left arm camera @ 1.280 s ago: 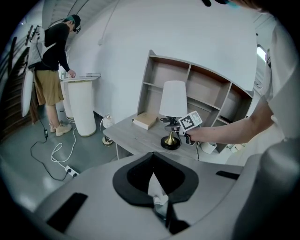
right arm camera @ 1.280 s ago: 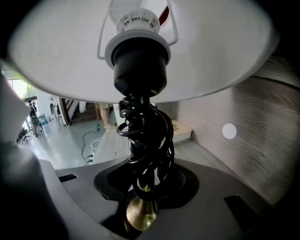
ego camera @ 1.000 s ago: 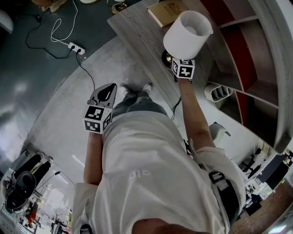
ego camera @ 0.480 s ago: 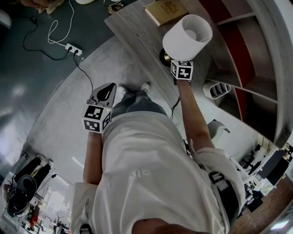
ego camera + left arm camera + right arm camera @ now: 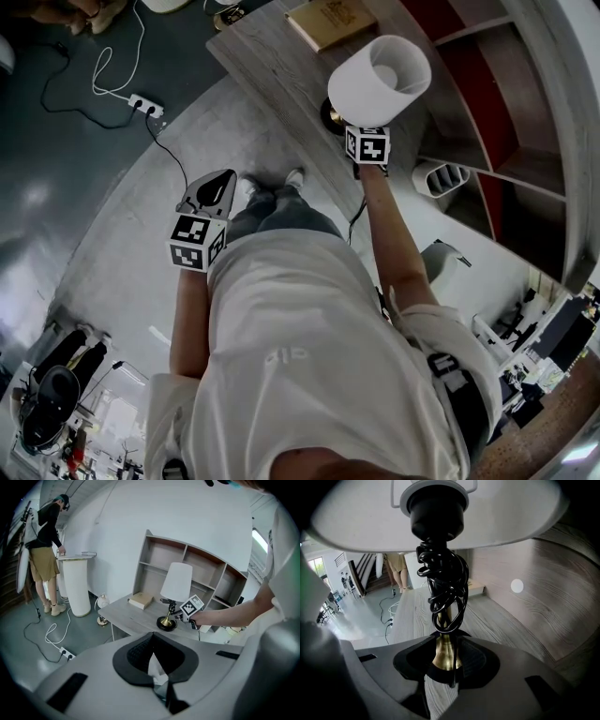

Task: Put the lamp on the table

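1. Down on the wooden surface (image 5: pixel 272 70), near its edge: the lamp (image 5: pixel 380 80), standing up straight, round black base seeming to sit flat on the wood.
2. Just opened wide: the right hand-held gripper (image 5: pixel 450 660), let go, with the lamp's gold stem in the gap between the jaws but not pinched.
3. Well away from the lamp: the left hand-held gripper (image 5: pixel 157 667), jaws pinched together on nothing.
4. Nearly done, by the look of it. Only left to pull the right one back without bumping the stem or the wound-up cord (image 5: pixel 443 581).
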{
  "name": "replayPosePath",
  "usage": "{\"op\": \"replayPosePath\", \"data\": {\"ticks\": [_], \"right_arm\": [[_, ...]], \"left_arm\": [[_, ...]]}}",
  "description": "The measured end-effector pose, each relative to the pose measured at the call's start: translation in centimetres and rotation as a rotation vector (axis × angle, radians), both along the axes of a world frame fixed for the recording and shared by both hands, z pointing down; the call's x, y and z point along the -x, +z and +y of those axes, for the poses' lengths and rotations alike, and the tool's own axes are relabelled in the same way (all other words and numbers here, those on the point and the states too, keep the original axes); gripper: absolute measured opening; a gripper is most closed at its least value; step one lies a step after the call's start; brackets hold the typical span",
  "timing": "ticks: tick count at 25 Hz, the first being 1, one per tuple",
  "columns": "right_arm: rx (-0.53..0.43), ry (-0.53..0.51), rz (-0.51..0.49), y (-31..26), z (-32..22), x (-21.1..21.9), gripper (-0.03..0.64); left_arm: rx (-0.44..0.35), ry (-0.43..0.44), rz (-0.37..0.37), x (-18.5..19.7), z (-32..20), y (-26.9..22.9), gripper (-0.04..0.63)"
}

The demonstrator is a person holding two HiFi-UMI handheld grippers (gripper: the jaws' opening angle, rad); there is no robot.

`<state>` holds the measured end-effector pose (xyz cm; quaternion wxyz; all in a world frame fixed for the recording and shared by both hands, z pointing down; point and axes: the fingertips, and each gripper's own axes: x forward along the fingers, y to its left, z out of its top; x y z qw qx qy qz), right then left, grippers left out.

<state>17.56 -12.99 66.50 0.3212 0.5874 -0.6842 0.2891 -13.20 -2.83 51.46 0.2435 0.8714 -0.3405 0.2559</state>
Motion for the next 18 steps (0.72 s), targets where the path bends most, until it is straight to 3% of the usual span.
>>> {"op": "replayPosePath", "data": {"ticks": [18], "right_arm": [[0.134, 0.027, 0.012, 1.7, 4.5, -1.0, 0.161]], "left_arm": [[0.026, 0.077, 0.023, -2.9, 0.0, 0.9, 0.014]]}}
